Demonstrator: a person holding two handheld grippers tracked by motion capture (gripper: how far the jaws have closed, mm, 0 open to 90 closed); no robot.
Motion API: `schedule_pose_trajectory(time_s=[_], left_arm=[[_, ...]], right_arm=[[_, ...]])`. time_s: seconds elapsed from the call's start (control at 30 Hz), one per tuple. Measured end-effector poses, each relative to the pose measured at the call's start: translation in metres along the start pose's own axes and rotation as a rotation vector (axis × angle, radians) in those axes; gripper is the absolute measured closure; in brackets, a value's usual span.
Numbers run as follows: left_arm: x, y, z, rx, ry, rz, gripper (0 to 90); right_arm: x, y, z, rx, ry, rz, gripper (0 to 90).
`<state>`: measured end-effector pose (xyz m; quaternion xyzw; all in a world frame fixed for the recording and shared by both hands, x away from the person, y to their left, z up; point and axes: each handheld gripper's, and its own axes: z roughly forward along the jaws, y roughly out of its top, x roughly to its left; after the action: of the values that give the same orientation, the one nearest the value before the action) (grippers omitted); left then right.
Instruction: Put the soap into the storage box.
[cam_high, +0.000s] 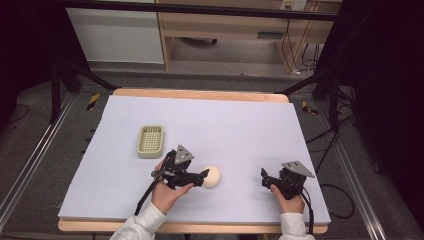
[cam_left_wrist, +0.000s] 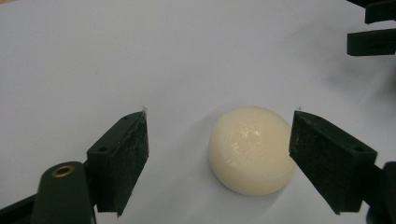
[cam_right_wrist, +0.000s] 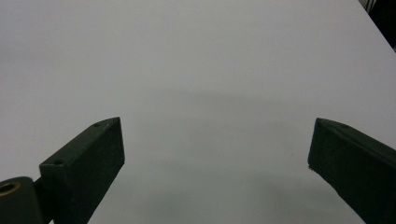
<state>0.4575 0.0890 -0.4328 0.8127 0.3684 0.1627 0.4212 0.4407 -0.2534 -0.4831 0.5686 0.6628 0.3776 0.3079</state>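
Observation:
A cream, rounded soap-like lump lies on the white table sheet near the front middle. My left gripper is open and points right at it. In the left gripper view the lump sits between the two jaws, close to the right-hand pad and apart from the left-hand pad. My right gripper rests low at the front right, open, pointing left. In the right gripper view my right gripper has only bare sheet between its jaws.
A pale green slotted basket stands left of centre, behind the left hand. The white sheet covers a wooden table. Dark frame legs and cables flank the table. The right gripper's jaw tips appear at the top right of the left gripper view.

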Motion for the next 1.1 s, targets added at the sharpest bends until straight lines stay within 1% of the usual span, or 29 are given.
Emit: schedule_pose_trajectory(time_s=[0.03,0.23,0.43,0.5,0.57,0.73,0.97,1.0,1.1], left_arm=[[-0.001,0.000,0.002,0.006,0.001,0.005,19.7],[-0.003,-0.001,0.006,0.012,-0.003,0.005,19.5],[-0.008,-0.001,0.012,0.024,-0.012,0.008,19.2],[-0.010,-0.001,0.015,0.033,-0.017,0.015,19.1],[-0.011,-0.001,0.016,0.031,-0.019,0.013,19.0],[-0.017,-0.001,0.020,0.041,-0.021,0.032,18.7],[-0.020,-0.001,0.025,0.053,-0.025,0.034,18.3],[-0.021,-0.001,0.027,0.061,-0.029,0.042,18.3],[-0.023,-0.001,0.030,0.067,-0.026,0.049,18.3]], right_arm=[[0.000,0.000,0.000,0.001,0.001,0.000,4.2],[0.000,0.000,0.000,0.002,0.001,0.002,4.2],[0.000,0.000,0.000,0.000,0.001,-0.001,4.2],[0.000,0.000,0.000,-0.001,0.001,0.001,4.2],[0.000,0.000,0.000,0.000,0.002,0.001,4.2],[0.000,0.000,0.000,-0.001,0.002,0.001,4.2],[0.000,0.000,0.000,0.001,0.004,0.004,4.2],[0.000,0.000,0.000,0.001,0.005,0.004,4.2],[-0.001,0.000,0.000,0.000,0.003,0.004,4.2]])
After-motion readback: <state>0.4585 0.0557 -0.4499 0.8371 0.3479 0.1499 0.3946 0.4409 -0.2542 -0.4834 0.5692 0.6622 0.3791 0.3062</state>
